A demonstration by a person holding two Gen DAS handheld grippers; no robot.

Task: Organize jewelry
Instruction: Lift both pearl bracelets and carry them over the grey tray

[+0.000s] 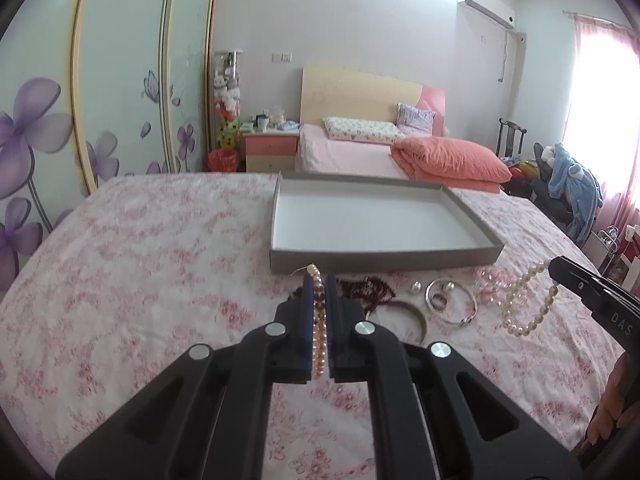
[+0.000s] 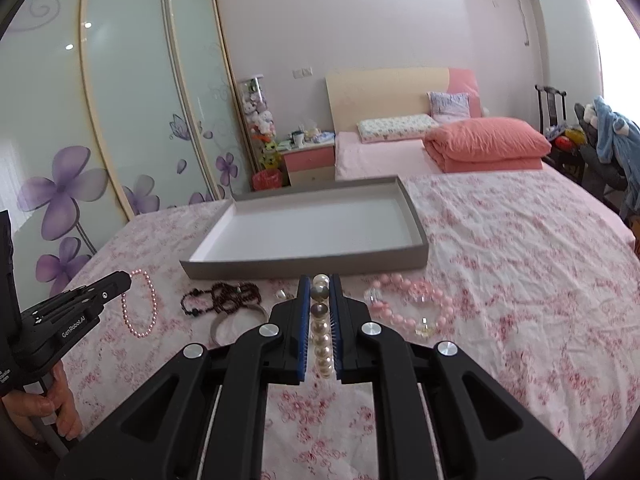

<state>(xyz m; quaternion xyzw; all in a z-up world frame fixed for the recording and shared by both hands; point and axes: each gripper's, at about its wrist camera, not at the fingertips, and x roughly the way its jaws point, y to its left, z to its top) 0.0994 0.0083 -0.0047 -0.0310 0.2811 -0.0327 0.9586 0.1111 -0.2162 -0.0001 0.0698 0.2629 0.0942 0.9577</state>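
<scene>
pink bead bracelet [image 1: 319,322]: pinched between left gripper [image 1: 319,280] fingers, hangs off the bedspread
white pearl bracelet [image 2: 322,332]: clamped in right gripper [image 2: 321,280], loop dangling above the sheet
tray [image 2: 224,271]: grey, shallow, just past both grippers
loose pieces: dark bead necklace [image 2: 224,300], silver bangle [image 1: 452,300], pale pink necklace [image 2: 416,304] on floral bedspread [image 2: 520,260] before tray

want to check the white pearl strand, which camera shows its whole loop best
The left wrist view: the white pearl strand hangs as a full loop from the right gripper. The right wrist view shows only a row of pearls clamped between that gripper's fingers.
</scene>
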